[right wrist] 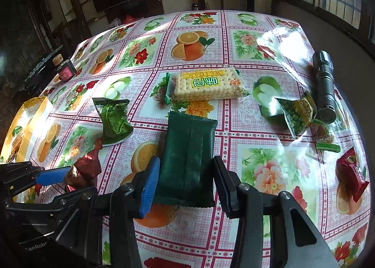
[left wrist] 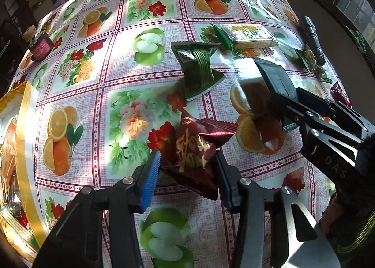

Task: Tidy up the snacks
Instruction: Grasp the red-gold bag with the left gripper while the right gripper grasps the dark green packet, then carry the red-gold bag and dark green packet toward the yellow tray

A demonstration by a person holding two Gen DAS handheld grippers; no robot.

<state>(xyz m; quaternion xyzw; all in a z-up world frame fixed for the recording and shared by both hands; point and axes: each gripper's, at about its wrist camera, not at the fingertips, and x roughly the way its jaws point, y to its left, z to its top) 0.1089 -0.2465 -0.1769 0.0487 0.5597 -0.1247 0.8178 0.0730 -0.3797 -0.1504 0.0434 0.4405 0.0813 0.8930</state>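
both grippers are loaded at once, which suggests two snacks are being gathered in one trip. the left gripper (left wrist: 188, 169) has its jaws closed part-way against the sides of a dark red packet (left wrist: 194, 150), pinching it across its width so the crinkled wrapper stays upright off the tablecloth (left wrist: 131, 10). the right gripper (right wrist: 186, 174) clamps a flat dark green packet (right wrist: 187, 157) by its long edges, near the middle of the table's near side; the grip across the narrow way keeps the pack from folding. the likely destination is the yellow box (left wrist: 23, 127) at the table's left edge, open toward the work. a crumpled green packet (right wrist: 113, 120), a cracker pack (right wrist: 206, 87), a garlic pea packet (right wrist: 297, 113) and a red packet (right wrist: 350, 174) near the right edge wait their turn; the flashlight (right wrist: 324, 85) at that edge and a jar (right wrist: 66, 71) by the far left corner are not snacks.
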